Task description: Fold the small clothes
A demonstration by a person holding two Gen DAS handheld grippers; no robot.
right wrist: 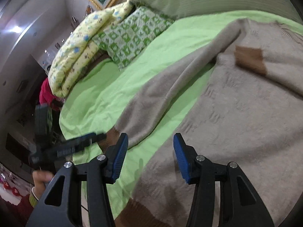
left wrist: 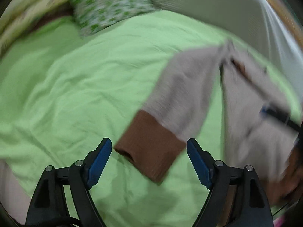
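A beige knitted sweater with brown cuffs and hem lies flat on the green bed sheet. Its left sleeve stretches toward me, ending in a brown cuff. My left gripper is open, its blue pads on either side of that cuff and a little short of it. My right gripper is open and empty above the sweater's lower edge beside the sleeve. The other sleeve's brown cuff lies folded on the chest. The left gripper also shows in the right wrist view.
A green-patterned pillow and a rolled yellow quilt lie at the head of the bed. A padded grey headboard borders the far side. The bed's edge drops off at the left, with room clutter beyond.
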